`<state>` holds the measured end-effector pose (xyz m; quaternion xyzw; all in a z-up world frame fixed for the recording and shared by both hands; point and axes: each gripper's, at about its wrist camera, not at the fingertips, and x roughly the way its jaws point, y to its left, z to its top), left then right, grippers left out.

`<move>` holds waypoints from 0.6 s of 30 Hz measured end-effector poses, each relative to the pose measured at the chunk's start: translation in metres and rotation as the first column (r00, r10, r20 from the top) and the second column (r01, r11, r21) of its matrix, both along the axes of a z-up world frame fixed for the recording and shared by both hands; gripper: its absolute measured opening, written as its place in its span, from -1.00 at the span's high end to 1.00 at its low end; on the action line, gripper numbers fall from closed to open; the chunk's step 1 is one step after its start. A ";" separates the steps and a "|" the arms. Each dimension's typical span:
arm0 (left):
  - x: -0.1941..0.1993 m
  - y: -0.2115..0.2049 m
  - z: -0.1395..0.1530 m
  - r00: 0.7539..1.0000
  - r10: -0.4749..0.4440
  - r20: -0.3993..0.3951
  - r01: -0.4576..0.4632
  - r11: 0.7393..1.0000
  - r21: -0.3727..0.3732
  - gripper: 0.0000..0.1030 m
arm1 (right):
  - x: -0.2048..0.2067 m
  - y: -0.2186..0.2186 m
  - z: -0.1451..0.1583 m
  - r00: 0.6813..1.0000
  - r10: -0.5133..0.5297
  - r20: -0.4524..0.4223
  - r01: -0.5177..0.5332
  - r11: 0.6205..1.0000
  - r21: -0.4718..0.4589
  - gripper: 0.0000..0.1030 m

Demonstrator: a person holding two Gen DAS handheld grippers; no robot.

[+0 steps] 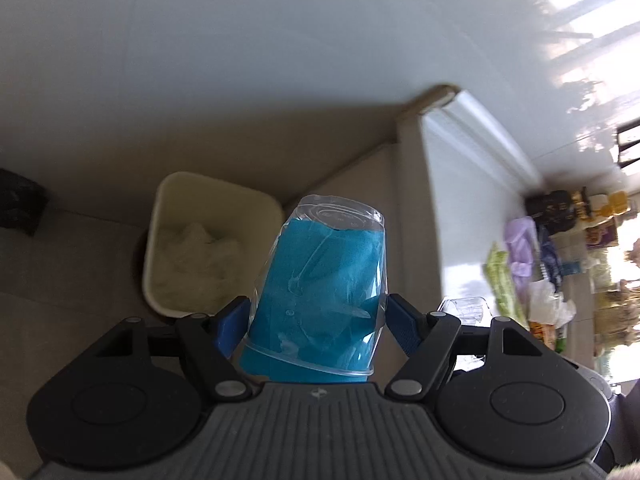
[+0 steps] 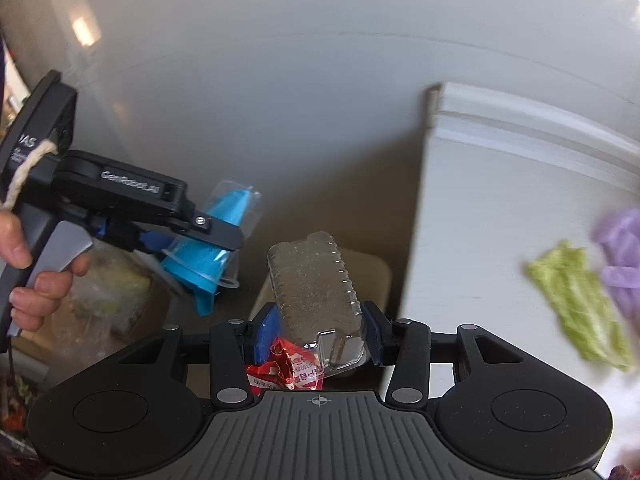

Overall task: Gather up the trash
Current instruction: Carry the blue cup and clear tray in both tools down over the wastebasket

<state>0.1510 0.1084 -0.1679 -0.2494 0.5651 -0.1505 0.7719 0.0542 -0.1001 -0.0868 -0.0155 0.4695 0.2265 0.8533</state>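
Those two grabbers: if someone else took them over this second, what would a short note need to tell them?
Left gripper: shut on a clear cup stuffed with blue paper, held above the floor near the bin.
Right gripper: shut on a clear plastic tray; a red wrapper sits beneath it, grip unclear.
Done: both pieces picked up.
Left: drop both into the bin; green and purple items remain on the white surface.

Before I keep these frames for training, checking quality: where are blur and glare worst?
Left wrist view: sunlit wall blown out at upper right, clutter beneath it smeared; plastic cup sharp. Right wrist view: green cloth and purple item motion-blurred at right; clear plastic container crisp.
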 end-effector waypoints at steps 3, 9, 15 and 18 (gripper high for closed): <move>0.001 0.010 -0.010 1.000 0.009 -0.012 -0.009 1.000 0.017 -0.37 | 0.001 0.017 -0.011 0.999 0.036 -0.021 -0.036 0.999 -0.005 0.16; 0.000 0.027 -0.038 0.999 0.014 -0.041 -0.013 0.999 0.032 -0.37 | 0.010 0.051 -0.034 0.992 0.111 -0.065 -0.113 0.993 -0.029 0.15; 0.002 0.039 -0.066 0.998 0.016 -0.065 -0.013 0.999 0.041 -0.37 | 0.023 0.077 -0.054 0.988 0.142 -0.068 -0.146 0.987 -0.062 0.15; 0.006 0.040 -0.079 0.997 0.017 -0.075 -0.014 0.999 0.048 -0.37 | 0.033 0.083 -0.066 0.990 0.122 -0.078 -0.127 0.990 -0.066 0.15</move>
